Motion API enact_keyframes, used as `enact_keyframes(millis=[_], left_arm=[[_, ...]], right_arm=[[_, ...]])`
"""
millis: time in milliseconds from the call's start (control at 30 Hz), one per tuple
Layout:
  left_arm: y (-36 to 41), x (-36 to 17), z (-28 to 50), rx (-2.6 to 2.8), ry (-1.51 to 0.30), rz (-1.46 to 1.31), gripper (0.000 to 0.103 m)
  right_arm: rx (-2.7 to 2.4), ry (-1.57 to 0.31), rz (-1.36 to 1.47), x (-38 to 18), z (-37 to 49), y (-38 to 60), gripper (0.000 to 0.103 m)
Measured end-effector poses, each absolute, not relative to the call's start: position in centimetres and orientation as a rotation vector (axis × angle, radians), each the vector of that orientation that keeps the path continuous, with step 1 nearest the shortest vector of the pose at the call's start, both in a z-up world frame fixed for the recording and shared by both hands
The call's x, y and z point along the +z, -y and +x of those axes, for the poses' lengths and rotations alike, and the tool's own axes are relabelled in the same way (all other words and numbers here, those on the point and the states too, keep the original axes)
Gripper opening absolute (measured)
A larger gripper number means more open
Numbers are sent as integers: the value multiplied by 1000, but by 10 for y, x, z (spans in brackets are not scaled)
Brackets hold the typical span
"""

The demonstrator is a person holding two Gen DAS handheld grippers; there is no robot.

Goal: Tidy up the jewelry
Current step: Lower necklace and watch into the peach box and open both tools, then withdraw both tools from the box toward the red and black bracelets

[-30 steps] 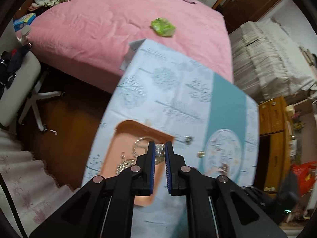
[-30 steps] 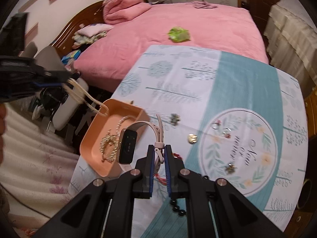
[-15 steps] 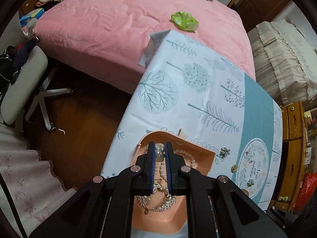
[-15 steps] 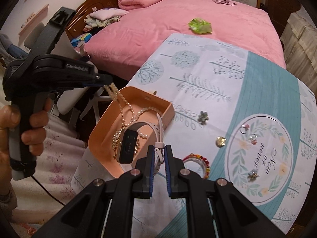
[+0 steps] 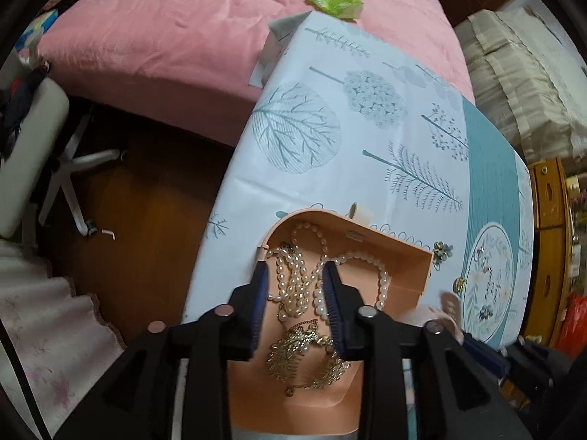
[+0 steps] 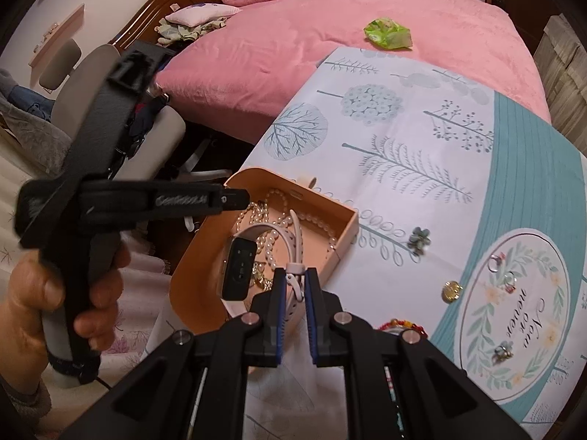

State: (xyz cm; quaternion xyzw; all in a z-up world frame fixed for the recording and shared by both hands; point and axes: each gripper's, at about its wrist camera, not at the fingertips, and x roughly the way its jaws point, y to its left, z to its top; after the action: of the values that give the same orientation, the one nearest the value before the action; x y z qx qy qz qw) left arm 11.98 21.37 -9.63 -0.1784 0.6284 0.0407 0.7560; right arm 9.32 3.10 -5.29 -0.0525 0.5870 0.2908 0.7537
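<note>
Home bedroom (pink bed)

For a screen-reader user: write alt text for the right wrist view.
The right gripper is shut on the strap of a pale pink smartwatch, holding it over a peach tray of pearl necklaces. The left gripper hovers above the tray; small jewelry lies on the patterned tablecloth.

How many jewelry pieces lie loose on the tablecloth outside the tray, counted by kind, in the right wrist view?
Rings: 2
Flower-shaped pieces: 2
Round gold piece: 1
Beaded bracelet, partly hidden behind the right claw: 1
Total: 6
</note>
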Motion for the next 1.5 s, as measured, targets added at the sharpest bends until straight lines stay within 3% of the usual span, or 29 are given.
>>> enact_keyframes(millis=[67,100,767,833,900,1500], left_arm=[[-215,-85,115,109,-1329,-343,61],[-216,-80,113,112,-1310,-330,62],[-239,-60,74,209,-1230,-264,66],[-237,-60,73,205,-1232,-264,66],[-232,-59,73,202,-1233,-261,67],[-115,-42,62,36,-1224,-87,74]], right_arm=[[636,-1290,-114,-57,96,-36,10],[636,-1294,-115,-59,97,-38,10],[565,-1293,-211,-94,123,-69,16],[572,-1289,-202,-91,122,-66,21],[576,-1285,-194,-88,120,-62,36],[470,-1263,-119,-51,64,46,36]])
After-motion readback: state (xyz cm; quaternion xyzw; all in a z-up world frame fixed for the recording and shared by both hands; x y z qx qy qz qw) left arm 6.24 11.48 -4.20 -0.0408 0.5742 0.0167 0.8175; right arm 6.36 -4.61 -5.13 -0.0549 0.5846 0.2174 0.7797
